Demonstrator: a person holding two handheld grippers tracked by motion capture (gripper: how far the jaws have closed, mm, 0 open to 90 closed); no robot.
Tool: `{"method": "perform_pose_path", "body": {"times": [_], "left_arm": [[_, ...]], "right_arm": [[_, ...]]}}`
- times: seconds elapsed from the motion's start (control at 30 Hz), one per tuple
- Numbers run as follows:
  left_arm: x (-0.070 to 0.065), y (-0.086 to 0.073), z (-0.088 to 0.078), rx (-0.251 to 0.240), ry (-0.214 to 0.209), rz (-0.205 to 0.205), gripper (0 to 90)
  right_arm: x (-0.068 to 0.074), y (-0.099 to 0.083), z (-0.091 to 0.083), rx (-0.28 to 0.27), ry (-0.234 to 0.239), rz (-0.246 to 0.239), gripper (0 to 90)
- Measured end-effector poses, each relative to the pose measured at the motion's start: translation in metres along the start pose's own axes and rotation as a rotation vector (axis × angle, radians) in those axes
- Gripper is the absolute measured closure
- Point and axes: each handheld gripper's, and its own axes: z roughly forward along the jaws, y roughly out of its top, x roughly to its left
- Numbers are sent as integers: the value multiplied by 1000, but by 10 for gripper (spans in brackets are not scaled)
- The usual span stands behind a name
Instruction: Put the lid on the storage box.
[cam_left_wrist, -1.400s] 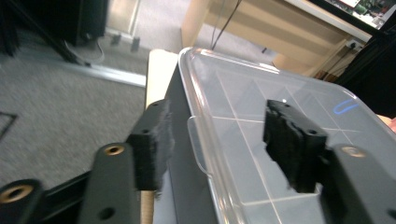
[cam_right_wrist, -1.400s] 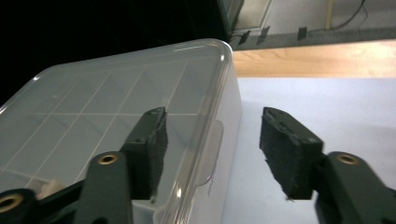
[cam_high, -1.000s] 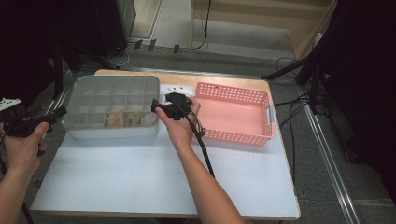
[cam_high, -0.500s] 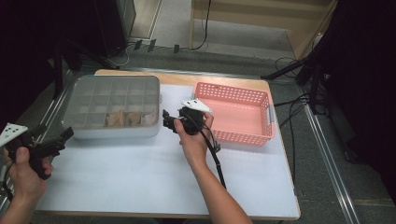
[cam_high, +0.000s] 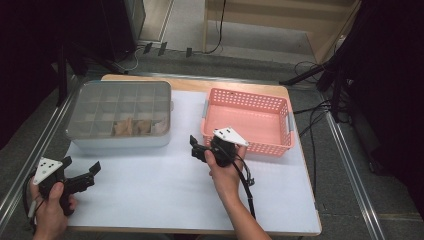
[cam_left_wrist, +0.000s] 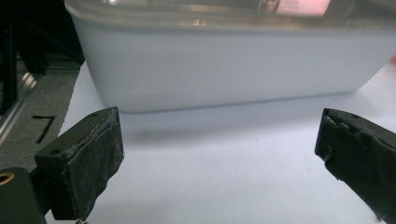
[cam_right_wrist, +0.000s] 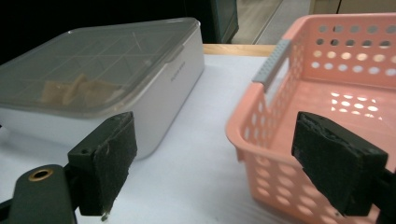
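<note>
The compartment box with its clear lid lies on the white table, to the left of the pink basket. In the high view the left gripper is in front of the box, near its left corner, and the right gripper is beside its front right corner, close to the basket.

In the left gripper view the jaws stand wide apart, holding nothing, and the box wall is just ahead.

In the right gripper view the jaws are also spread and free, with the box at the left and the basket at the right.
</note>
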Motion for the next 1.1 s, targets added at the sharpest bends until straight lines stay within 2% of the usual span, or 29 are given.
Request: {"method": "perform_pose_path", "body": {"times": [0.07, 0.17, 0.27, 0.5, 0.7, 0.83, 1.1], "left_arm": [[-2, -1, 2, 6, 8, 11, 17], [-6, -2, 3, 13, 19, 50, 17], [-7, -3, 3, 11, 20, 61, 17], [-5, -3, 3, 10, 15, 41, 16], [-5, -3, 3, 10, 15, 47, 16], [-4, -3, 3, 11, 11, 37, 17], [-2, -3, 3, 13, 8, 17, 16]], "right_arm": [[-4, -5, -8, -3, -10, -11, 146], [-12, -13, -20, -4, -18, -17, 146], [-22, -21, -33, -12, -38, -21, 147], [-47, -35, -67, -44, -79, -11, 146], [-74, -51, -91, -50, -139, 1, 147], [-92, -61, -106, -52, -175, -3, 147], [-118, -76, -132, -35, -236, 1, 146]]}}
